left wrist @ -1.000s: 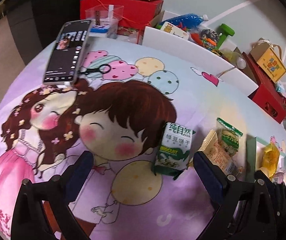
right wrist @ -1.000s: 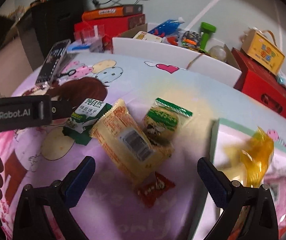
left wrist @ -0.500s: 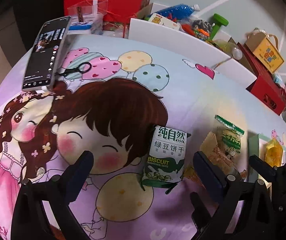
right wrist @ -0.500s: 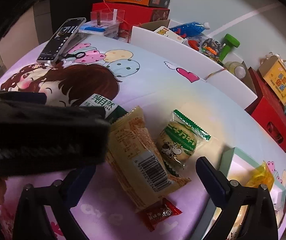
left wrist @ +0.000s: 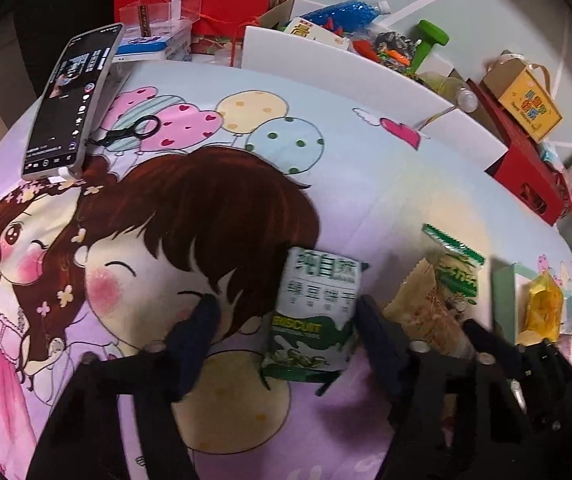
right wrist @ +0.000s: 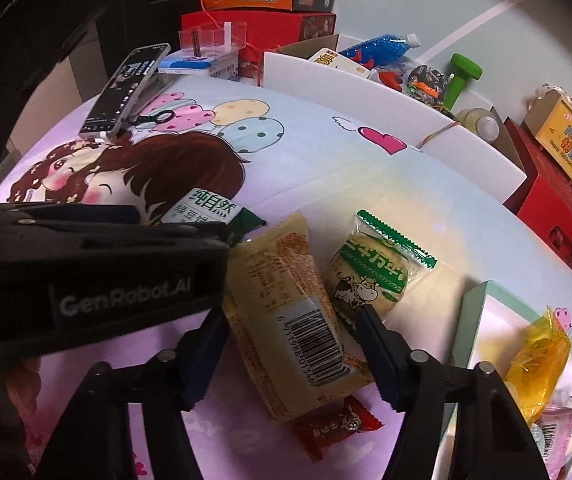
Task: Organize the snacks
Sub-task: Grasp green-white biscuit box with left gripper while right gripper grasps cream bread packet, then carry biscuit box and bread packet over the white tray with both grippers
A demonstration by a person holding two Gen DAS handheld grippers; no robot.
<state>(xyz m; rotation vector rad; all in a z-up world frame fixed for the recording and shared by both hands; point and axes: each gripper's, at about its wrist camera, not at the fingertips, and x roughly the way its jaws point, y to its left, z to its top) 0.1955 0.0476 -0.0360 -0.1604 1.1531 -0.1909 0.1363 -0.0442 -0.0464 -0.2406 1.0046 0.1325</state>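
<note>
A green-and-white biscuit pack [left wrist: 316, 316] lies on the cartoon cloth; my left gripper [left wrist: 286, 320] is open with its right finger at the pack's right edge and its left finger well to the left. It also shows in the right wrist view [right wrist: 206, 213], half hidden by the left gripper body. My right gripper [right wrist: 292, 334] is open around a yellow barcode pack [right wrist: 290, 320], fingers on either side. A green cow pack [right wrist: 374, 276] lies to its right, a small red candy [right wrist: 336, 426] in front. A pale green tray [right wrist: 482, 320] at right holds a yellow candy [right wrist: 538, 364].
A phone [left wrist: 70, 100] and a black key ring [left wrist: 130, 132] lie at the far left of the cloth. A white box [left wrist: 350, 76] of toys and bottles, red boxes [left wrist: 534, 176] and a yellow carton [left wrist: 526, 100] line the back and right edges.
Both grippers have moved forward and down and their jaws have narrowed. The left now brackets the biscuit pack, the right the yellow barcode pack.
</note>
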